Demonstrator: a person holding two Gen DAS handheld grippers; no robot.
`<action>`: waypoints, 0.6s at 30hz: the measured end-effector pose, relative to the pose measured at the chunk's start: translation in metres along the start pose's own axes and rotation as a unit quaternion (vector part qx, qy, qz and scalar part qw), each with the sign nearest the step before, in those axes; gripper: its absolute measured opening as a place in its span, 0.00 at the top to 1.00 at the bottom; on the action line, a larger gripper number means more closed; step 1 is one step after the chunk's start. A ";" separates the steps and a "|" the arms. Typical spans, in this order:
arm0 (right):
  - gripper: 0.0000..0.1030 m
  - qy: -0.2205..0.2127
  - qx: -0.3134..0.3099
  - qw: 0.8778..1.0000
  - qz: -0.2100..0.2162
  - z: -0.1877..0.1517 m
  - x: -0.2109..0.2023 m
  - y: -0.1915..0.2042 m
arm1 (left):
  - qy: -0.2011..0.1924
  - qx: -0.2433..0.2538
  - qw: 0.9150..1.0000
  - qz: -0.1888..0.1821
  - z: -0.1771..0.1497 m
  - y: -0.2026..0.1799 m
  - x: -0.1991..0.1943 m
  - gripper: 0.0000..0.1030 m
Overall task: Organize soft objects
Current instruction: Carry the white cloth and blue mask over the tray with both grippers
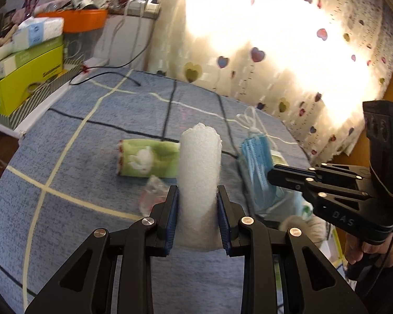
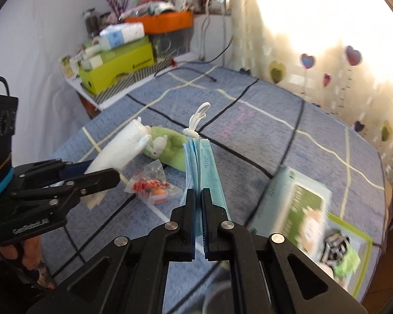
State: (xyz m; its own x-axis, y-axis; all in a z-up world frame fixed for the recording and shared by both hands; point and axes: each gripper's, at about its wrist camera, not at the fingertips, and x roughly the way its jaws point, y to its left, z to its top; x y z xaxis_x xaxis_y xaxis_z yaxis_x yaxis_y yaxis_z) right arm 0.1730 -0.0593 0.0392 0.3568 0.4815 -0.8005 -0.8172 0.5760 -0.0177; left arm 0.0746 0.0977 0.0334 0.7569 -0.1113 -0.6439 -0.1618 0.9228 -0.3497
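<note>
My left gripper (image 1: 197, 195) is shut on a white rolled cloth (image 1: 200, 162), which stands up between the pads above the blue bedspread (image 1: 65, 157). In the right wrist view the same left gripper (image 2: 102, 171) holds that white rolled cloth (image 2: 120, 146) at the left. My right gripper (image 2: 199, 196) is shut on a stack of blue face masks (image 2: 200, 157), whose white ear loops (image 2: 199, 115) point away. From the left wrist view the right gripper (image 1: 272, 175) pinches the face masks (image 1: 256, 162) at the right. A green rolled towel (image 1: 146, 159) lies on the bed behind both.
A clear plastic bag with red contents (image 2: 152, 185) lies on the bedspread (image 2: 249, 130) near the green rolled towel (image 2: 167, 144). A tissue pack (image 2: 296, 198) and a green tray (image 2: 353, 248) sit at the right. A side table with a green box (image 1: 21, 81) stands at the left; a curtain (image 1: 275, 52) hangs behind.
</note>
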 end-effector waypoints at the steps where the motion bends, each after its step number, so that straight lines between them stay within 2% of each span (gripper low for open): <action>1: 0.96 -0.007 0.006 1.000 -0.002 -0.004 -0.009 -0.002 | 0.000 0.005 1.000 -0.004 -0.001 -0.006 -0.001 0.72; 9: 0.96 -0.064 0.060 0.995 -0.037 -0.050 -0.086 -0.031 | 0.006 0.055 0.997 -0.048 -0.009 -0.069 -0.009 0.72; 18: 0.96 -0.081 0.120 0.987 -0.072 -0.108 -0.132 -0.065 | 0.020 0.110 0.989 -0.093 -0.023 -0.139 -0.009 0.72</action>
State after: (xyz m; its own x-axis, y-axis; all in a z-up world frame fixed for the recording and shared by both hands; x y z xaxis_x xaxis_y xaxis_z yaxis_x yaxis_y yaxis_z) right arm 0.1306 -0.2318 0.0819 0.5450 0.4723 -0.6927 -0.6298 0.7760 0.0336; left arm 0.0757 -0.0387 0.0719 0.7347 -0.2977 -0.6095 0.1238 0.9423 -0.3111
